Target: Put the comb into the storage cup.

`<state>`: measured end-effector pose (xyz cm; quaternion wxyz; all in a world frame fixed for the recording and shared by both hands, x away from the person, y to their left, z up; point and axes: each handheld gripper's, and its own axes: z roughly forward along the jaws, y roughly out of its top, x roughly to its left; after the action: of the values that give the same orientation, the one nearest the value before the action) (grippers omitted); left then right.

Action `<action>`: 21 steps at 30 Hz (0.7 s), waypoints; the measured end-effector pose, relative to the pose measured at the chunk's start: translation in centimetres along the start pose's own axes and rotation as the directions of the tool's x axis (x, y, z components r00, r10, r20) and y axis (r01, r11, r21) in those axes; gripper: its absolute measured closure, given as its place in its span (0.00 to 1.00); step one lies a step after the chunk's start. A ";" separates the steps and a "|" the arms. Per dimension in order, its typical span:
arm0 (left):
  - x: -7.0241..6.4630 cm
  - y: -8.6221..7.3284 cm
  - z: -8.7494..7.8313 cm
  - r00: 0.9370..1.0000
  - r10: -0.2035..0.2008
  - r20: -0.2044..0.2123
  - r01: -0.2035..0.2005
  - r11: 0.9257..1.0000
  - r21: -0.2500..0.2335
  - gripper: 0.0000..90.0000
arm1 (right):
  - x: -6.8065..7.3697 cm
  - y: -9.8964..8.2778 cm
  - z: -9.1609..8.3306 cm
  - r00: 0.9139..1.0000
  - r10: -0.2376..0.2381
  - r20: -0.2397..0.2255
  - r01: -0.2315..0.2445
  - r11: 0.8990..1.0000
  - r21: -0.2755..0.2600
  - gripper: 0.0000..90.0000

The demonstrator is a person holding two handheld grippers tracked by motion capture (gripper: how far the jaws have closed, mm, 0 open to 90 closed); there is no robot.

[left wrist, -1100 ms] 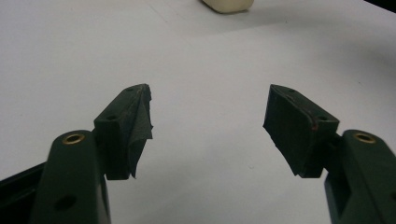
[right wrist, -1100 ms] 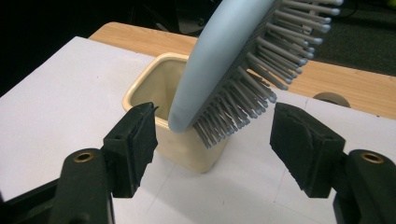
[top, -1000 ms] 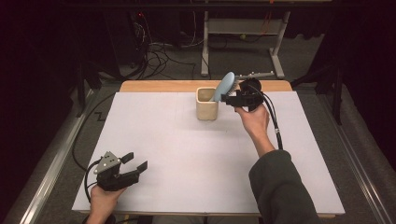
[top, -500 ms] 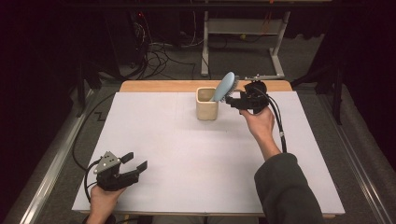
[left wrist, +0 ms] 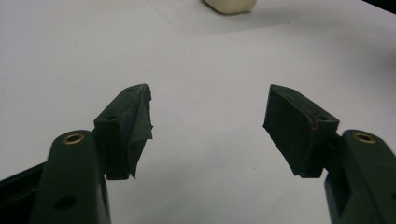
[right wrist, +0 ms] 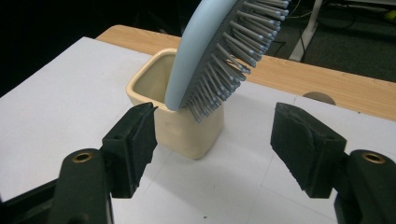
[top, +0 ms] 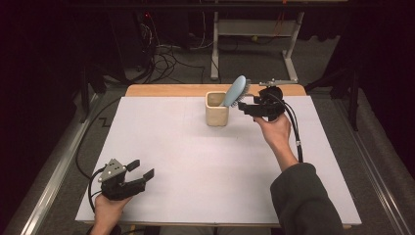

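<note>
At the near left corner of the white table top (top: 161,147), the left gripper (top: 141,172) rests low in the person's left hand (top: 105,208), its black jaws pointing toward the middle of the table. In the left gripper view its jaws stand wide apart with only bare white surface between them. Further right, toward the far edge, a cream, square-mouthed ceramic cup (top: 216,108) stands upright on the table top. A pale blue plastic hairbrush with grey bristles (top: 235,91) stands handle-down in it, its head leaning out over the cup's right rim with the bristles facing right. Just to the right of the brush, the right gripper (top: 243,106) is held above the table in the person's right hand (top: 275,131), pointing left at the cup. In the right gripper view its jaws are apart, clear of both cup and brush, though how near the tips come to the bristles is hard to judge.
</note>
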<state>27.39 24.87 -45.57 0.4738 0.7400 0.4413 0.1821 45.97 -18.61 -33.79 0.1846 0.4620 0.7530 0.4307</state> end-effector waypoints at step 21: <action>0.0 0.0 0.0 1.000 -0.004 -0.002 0.004 1.000 0.002 0.36 | -0.6 -0.8 -1.5 1.000 -0.011 0.012 0.011 1.000 -0.010 0.34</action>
<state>27.43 24.88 -45.58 0.4730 0.7395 0.4433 0.1814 44.84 -19.98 -33.73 0.1938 0.4595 0.7521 0.4308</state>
